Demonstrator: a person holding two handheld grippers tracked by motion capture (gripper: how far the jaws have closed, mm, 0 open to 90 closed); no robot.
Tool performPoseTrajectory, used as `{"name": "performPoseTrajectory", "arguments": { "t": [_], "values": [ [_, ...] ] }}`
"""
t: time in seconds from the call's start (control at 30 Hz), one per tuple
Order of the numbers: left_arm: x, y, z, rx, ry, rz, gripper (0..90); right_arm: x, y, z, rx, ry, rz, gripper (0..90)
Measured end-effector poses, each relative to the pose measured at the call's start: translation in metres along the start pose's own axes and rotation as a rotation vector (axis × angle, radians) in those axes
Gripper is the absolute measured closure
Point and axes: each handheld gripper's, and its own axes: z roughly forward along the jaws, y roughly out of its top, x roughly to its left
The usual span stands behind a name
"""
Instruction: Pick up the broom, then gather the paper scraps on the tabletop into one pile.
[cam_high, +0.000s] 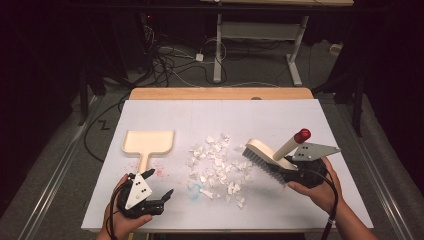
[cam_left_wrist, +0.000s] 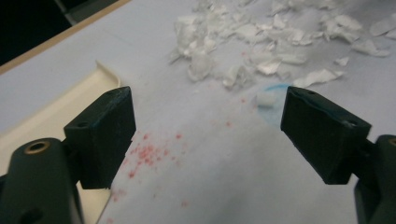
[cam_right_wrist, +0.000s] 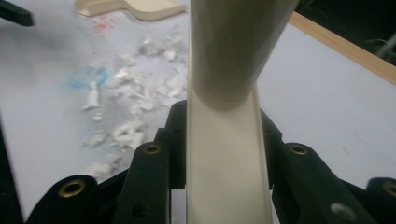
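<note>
R hand-held gripper (cam_high: 289, 172) is clamping cream plastic brush w/ red-capped handle (cam_high: 272, 155); L hand-held gripper (cam_high: 159, 183), jaws wide and empty, is hovering at 6 o'clock of cream plastic dustpan (cam_high: 148, 141).

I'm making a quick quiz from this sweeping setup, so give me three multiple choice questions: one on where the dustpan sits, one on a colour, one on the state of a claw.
1. Where does the cream plastic dustpan lie relative to the pile of white paper scraps in the high view?
A. left of it
B. right of it
C. on top of it

2. What colour is the cap at the end of the handle of the cream brush with dark bristles?
A. blue
B. red
C. green

3. How is the left claw?
A. shut on the dustpan
B. shut on a scrap
C. open, holding nothing

Answers:
1. A, the dustpan sits on the white table left of the scraps.
2. B, the cap shows red above the right claw, which grips the brush.
3. C, its jaws stand wide apart over bare table.
</note>
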Motion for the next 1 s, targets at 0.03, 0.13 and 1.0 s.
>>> {"name": "performPoseTrajectory", "arguments": {
  "t": [0.03, 0.13, 1.0],
  "values": [
    [0.0, 0.0, 0.0, 0.0, 0.0, 0.0, 16.8, 0.0, 0.0, 0.0, 0.0, 0.0, 0.0, 67.8],
    [-0.002, 0.0, 0.003, 0.009, -0.013, -0.024, 16.8, -0.008, -0.003, 0.002, 0.013, -0.044, 0.008, 67.8],
    [-0.003, -0.007, 0.01, 0.078, -0.038, 0.009, 17.1, -0.055, -0.01, 0.041, 0.097, -0.239, 0.072, 67.8]
  ]
}}
